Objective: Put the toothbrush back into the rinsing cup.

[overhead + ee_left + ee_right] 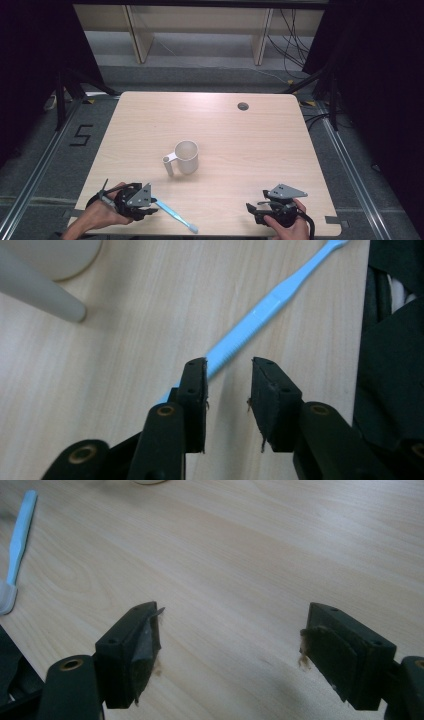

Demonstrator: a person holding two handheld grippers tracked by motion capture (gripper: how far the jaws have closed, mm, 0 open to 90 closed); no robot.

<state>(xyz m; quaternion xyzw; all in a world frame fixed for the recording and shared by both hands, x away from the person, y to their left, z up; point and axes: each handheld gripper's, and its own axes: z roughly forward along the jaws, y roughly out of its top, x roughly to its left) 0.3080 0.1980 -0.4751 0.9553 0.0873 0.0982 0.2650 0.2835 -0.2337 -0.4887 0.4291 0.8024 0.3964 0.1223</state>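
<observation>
A light blue toothbrush (pixel 175 216) lies flat on the wooden table (pixel 240 145) near its front edge, bristle end to the right. My left gripper (pixel 151 209) sits at the handle end, open. In the left gripper view the toothbrush (pixel 265 310) runs up to the right from behind the left jaw, and the gap of my left gripper (pixel 229 375) shows bare wood. A white mug (pixel 187 156) stands upright mid-table, handle (pixel 168 165) to the left. My right gripper (pixel 251 210) rests at the front right, open wide with nothing inside (pixel 232 625).
A round cable hole (pixel 243 106) sits near the table's far edge. Wooden shelving (pixel 200 30) and cables stand beyond it. The table's front edge (pixel 367 340) runs close behind the toothbrush. The right gripper view shows the toothbrush (pixel 17 540) at far left.
</observation>
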